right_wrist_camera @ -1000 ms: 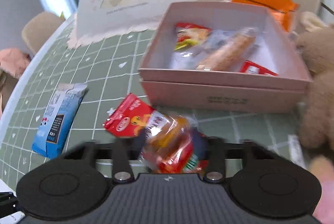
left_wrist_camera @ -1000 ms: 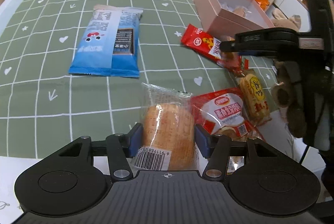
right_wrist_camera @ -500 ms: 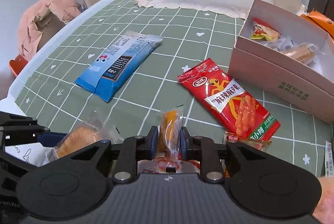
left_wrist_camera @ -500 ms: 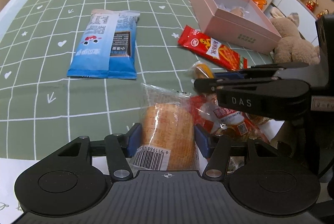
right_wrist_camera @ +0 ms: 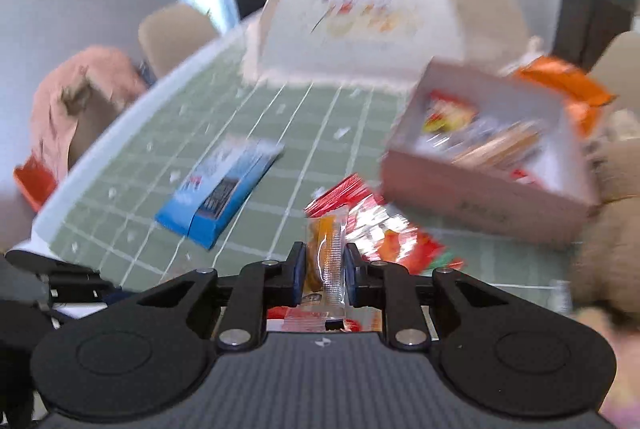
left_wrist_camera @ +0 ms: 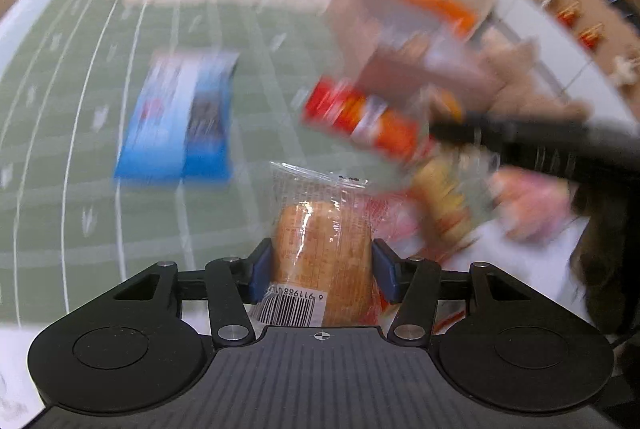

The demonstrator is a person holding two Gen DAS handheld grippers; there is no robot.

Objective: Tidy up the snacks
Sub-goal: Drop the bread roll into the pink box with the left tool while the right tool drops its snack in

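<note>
A worktop (right_wrist_camera: 320,117) with a green grid cloth is carrying scattered snacks; both views are blurring. A pink box (right_wrist_camera: 488,185) near the right edge is already holding several packets. A blue packet (right_wrist_camera: 220,189) is lying flat toward the left edge, a red packet (right_wrist_camera: 384,229) just in front of the box. The left tongs (left_wrist_camera: 322,265) are gripping a wrapped bun (left_wrist_camera: 322,253); the right tongs (right_wrist_camera: 325,269) are pinching a slim orange snack (right_wrist_camera: 326,257). Both snacks seem to be heading for the box. Next, each pair needs to be reaching over the box wall before letting go.
</note>
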